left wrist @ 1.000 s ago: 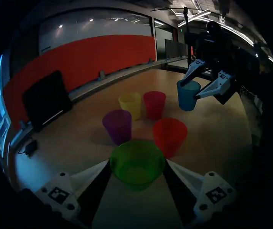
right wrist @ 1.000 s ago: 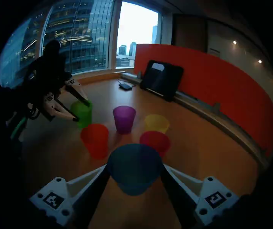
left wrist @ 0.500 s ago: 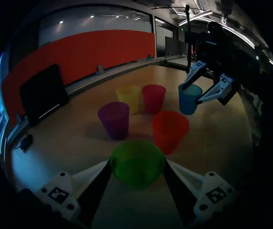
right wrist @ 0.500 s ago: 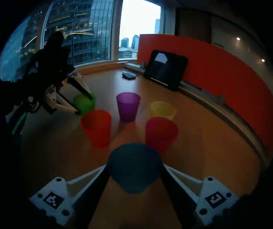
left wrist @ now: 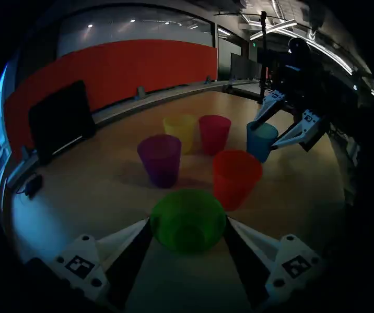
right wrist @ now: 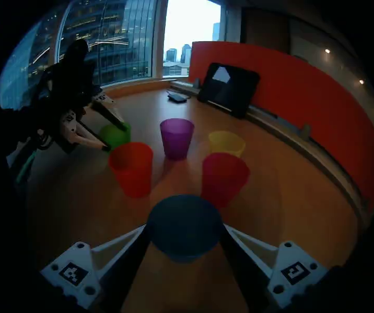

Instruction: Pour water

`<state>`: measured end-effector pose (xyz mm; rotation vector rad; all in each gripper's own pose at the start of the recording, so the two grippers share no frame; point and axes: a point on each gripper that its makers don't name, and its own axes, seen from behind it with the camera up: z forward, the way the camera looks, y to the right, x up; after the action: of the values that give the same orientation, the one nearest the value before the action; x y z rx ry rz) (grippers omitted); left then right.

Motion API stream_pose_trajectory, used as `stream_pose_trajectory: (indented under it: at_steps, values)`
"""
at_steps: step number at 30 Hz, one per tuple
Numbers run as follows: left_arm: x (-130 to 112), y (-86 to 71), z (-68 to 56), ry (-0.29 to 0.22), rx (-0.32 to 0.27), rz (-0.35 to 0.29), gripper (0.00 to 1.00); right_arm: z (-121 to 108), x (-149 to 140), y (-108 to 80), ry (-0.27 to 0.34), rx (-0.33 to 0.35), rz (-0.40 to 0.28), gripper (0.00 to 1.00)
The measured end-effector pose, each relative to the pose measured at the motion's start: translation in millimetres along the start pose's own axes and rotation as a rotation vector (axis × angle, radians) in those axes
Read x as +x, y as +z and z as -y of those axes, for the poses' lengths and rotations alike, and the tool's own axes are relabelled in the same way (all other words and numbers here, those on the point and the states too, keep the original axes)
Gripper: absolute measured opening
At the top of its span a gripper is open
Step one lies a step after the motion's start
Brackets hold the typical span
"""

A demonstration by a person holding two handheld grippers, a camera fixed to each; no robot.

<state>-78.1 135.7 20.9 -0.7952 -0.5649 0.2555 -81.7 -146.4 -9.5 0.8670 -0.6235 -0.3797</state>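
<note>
At six o'clock in the left gripper view, nearest of all, the left gripper (left wrist: 188, 221) is clamped on the green cup (left wrist: 188, 235). One finger presses each side of its wall, and the cup is upright with its open mouth in plain sight. Just beyond it on the wooden table (left wrist: 98, 193), the orange cup (left wrist: 235, 177) stands at one o'clock and the purple cup (left wrist: 160, 159) at eleven. The yellow cup (left wrist: 180, 130) and crimson cup (left wrist: 214, 133) stand side by side behind them, near twelve. Farther off at two o'clock the right gripper (left wrist: 260, 136) grips the blue cup (left wrist: 260, 146), which is upright, low, and just beside the orange and crimson cups; I cannot tell whether it rests on the table. The right gripper view agrees: its own fingers press the blue cup at six o'clock, and at ten o'clock the green cup sits in the left gripper behind the orange cup. Farthest back, a black screen (left wrist: 61, 122) leans before the red wall (left wrist: 135, 68). In this dim light no water can be made out in any cup. By my reading both cups are in hand and nothing has been poured, since neither is tilted and they are well apart. What is left is to bring one cup over a receiving cup and tip it.
</note>
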Motion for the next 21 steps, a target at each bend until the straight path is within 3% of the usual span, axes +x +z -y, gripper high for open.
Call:
stream_pose_trajectory:
  at_steps: [10, 21]
  values:
    - [-3.9, -4.1, 1.3, -0.031, -0.001, 0.008, 0.98, 2.2, -4.5, 4.3, 0.011, 0.001, 0.006, 0.94]
    - [-12.4, -14.8, -0.1, -0.107, 0.005, -0.002, 0.98, 0.7, -14.3, 1.8, 0.029, -0.011, 0.019, 1.00]
